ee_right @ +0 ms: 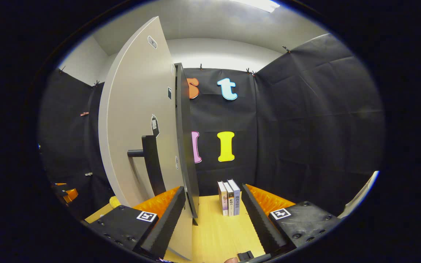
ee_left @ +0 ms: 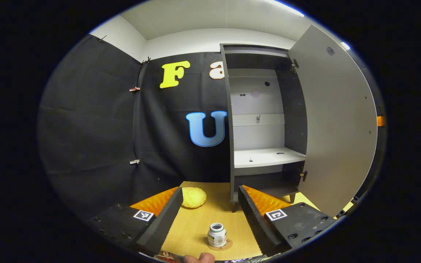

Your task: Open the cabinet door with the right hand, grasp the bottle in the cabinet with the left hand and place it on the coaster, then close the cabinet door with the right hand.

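Ridged fingers of my left gripper (ee_left: 207,215) are sitting wide apart, gripping nothing; the small white bottle with a green label (ee_left: 216,235) is standing upright between them on the round tan coaster (ee_left: 226,246), on the light wooden table (ee_left: 196,223). My right gripper (ee_right: 213,219) is spread too, empty, hovering beside the swung-open grey cabinet door (ee_right: 137,124) and its dark bar handle (ee_right: 151,160).

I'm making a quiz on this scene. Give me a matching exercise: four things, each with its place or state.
Things:
1. bottle
2. cabinet door
3. books
4. yellow lump

Places or states:
A. swung open
B. upright on the table, by the booth wall
C. on the coaster
D. on the table, left of the cabinet

Pairs: 1-C, 2-A, 3-B, 4-D
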{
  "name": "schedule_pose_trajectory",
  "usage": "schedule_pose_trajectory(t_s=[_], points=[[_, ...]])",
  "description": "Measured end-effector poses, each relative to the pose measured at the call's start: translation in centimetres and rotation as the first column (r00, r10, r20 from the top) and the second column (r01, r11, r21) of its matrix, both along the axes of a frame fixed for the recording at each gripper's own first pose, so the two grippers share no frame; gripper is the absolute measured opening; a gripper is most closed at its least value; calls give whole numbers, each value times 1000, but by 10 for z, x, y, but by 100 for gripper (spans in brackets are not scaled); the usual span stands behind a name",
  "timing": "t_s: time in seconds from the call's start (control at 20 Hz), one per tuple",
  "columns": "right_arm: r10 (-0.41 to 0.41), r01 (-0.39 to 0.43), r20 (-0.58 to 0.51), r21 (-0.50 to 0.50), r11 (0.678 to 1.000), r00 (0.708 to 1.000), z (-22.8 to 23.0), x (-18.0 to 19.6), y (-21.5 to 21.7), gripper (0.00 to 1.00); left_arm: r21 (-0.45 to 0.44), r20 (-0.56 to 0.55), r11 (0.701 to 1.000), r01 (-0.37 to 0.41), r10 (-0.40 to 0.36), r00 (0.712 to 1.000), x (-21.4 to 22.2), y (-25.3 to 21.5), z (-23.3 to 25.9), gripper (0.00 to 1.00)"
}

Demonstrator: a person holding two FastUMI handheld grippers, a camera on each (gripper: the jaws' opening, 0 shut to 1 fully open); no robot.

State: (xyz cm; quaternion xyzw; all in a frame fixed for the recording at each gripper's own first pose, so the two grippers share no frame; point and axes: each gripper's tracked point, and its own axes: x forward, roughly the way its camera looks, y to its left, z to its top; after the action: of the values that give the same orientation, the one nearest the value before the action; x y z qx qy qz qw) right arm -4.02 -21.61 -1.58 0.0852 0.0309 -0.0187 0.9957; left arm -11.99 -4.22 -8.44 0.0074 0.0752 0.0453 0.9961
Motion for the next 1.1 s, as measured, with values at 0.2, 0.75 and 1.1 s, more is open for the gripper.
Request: schedule_pose_trajectory(t_s=[0.2, 0.75, 1.1], points=[[11, -11, 2, 10, 1000, 1000, 1, 2, 14, 98, 13, -2, 1000, -15, 15, 1000, -1, 7, 1, 95], [139, -139, -22, 34, 990, 990, 1, -1, 116, 98, -15, -2, 1000, 1, -1, 1000, 9, 26, -8, 95], [143, -141, -27, 58, 988, 989, -2, 8, 153, 98, -27, 6, 999, 31, -31, 1000, 23, 37, -11, 95]])
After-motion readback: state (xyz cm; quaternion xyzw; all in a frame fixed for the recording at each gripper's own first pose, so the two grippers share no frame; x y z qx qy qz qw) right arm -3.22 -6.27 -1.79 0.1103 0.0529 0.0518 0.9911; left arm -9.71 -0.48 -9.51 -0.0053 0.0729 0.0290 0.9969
